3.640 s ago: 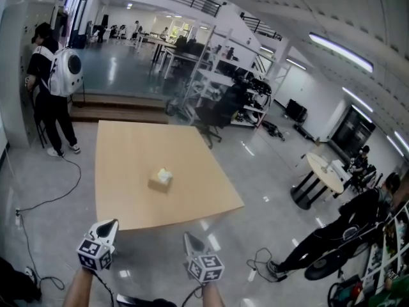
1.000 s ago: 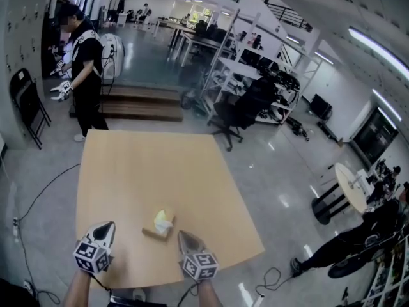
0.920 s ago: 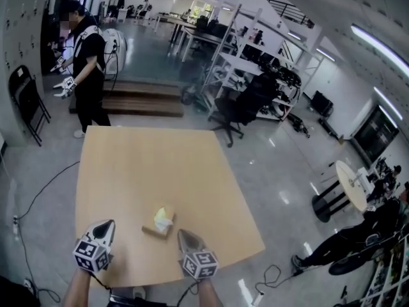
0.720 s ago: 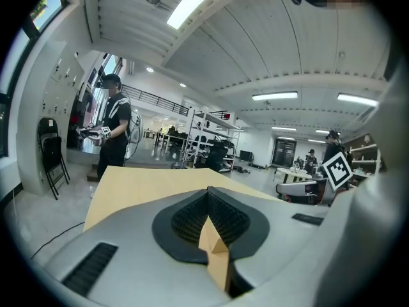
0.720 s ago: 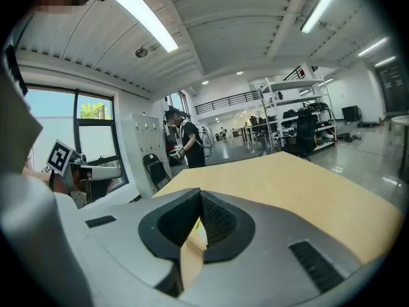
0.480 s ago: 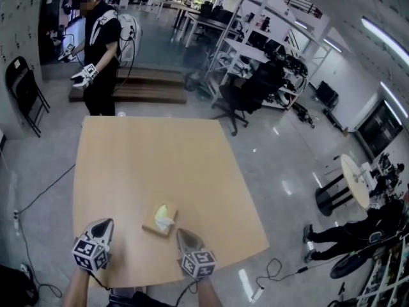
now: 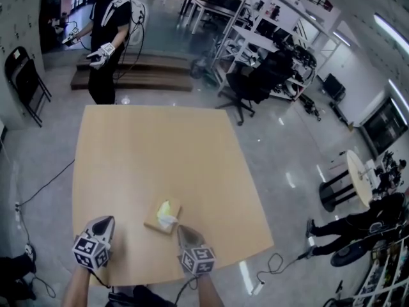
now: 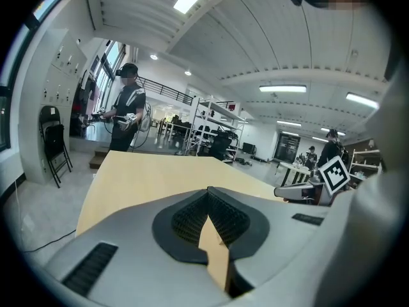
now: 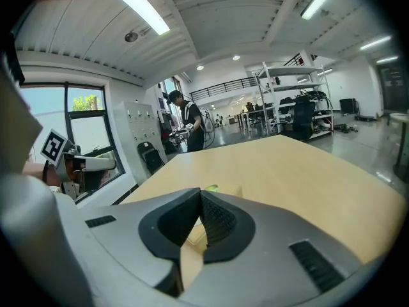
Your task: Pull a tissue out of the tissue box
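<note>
Head view: left gripper and right gripper, both clenched empty, are drawing nearer the tissue box; the approach is continuing.

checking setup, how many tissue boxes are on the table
1. The tissue box sits on the table near its front edge, just ahead of the right claw; no others show.

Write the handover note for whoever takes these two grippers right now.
Things: small tan cardboard tissue box on the light wooden table, near its front edge, with a pale tissue sticking up from its top.
Left gripper: jaws shut, empty, over the table's near edge.
Right gripper: jaws shut, empty, tip close to the box.
Done: nothing pulled yet.
Left: open the right jaws, pinch the tissue, draw it out.
</note>
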